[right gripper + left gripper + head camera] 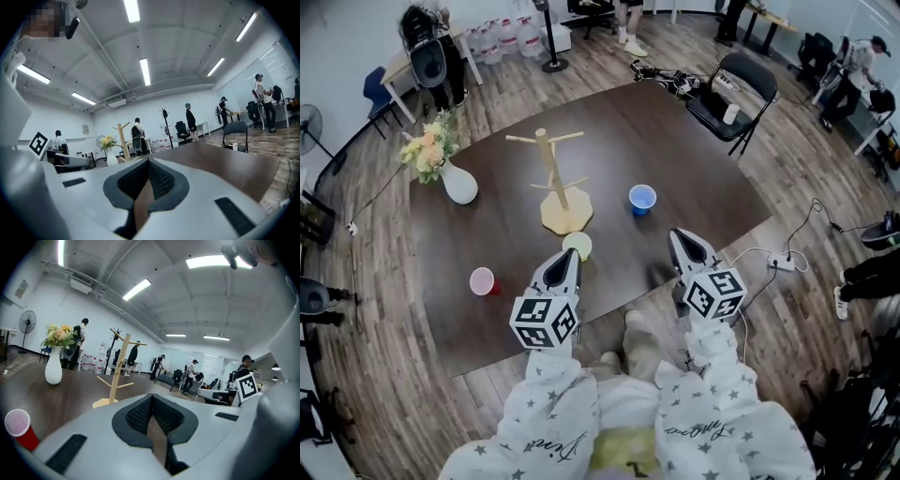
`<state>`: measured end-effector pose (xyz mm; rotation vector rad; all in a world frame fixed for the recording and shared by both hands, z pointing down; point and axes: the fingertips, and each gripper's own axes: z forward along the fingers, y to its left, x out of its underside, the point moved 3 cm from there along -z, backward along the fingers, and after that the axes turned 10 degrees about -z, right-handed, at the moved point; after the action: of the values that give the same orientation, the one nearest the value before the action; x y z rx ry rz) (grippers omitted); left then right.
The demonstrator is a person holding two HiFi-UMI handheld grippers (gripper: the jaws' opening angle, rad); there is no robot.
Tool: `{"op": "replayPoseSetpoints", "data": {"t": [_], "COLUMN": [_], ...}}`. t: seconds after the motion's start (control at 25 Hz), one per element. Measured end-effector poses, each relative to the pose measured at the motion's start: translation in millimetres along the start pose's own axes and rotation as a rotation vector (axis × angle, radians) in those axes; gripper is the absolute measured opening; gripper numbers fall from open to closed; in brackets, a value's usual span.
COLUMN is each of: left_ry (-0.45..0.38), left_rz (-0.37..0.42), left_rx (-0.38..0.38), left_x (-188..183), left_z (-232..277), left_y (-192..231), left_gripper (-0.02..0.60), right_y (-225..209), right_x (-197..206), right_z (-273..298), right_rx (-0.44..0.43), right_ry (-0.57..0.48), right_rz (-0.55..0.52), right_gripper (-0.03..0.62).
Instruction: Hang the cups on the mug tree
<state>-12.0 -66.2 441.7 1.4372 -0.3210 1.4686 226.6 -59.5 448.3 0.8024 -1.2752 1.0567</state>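
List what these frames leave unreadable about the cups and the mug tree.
- Green cup: head view, near edge covered by the left gripper; not visible in either gripper view.
- Blue cup: head view only, too small to show any handle.
- Mug tree: right gripper view, base hidden behind the right gripper.

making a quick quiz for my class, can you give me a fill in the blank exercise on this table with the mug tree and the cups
1. The mug tree has ___ cups hanging on its pegs.
2. The blue cup stands nearest the ___ gripper.
3. The cup just ahead of the left gripper is coloured ___.
4. The white vase holds ___.
Missing words: no; right; green; flowers.
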Motion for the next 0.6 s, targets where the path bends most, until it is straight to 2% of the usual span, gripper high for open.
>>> {"op": "replayPoseSetpoints", "data": {"t": [0.24, 0.6], "left_ry": [0.030, 0.112], "left_rz": [-0.032, -0.080], "left_rx": [0.000, -0.010], "left_x": [-3, 18], "left_z": [49, 114], "left_y": [-7, -23], "left_gripper": [0.026, 0.026], "right_y": [-29, -60], "right_x": [9, 35], "right_z": [43, 90], "right_rx": [-0.066, -0.210], "right_ry": [0.063, 0.149], "right_rz": [-0.025, -0.074], "right_gripper": [0.020, 0.020]}}
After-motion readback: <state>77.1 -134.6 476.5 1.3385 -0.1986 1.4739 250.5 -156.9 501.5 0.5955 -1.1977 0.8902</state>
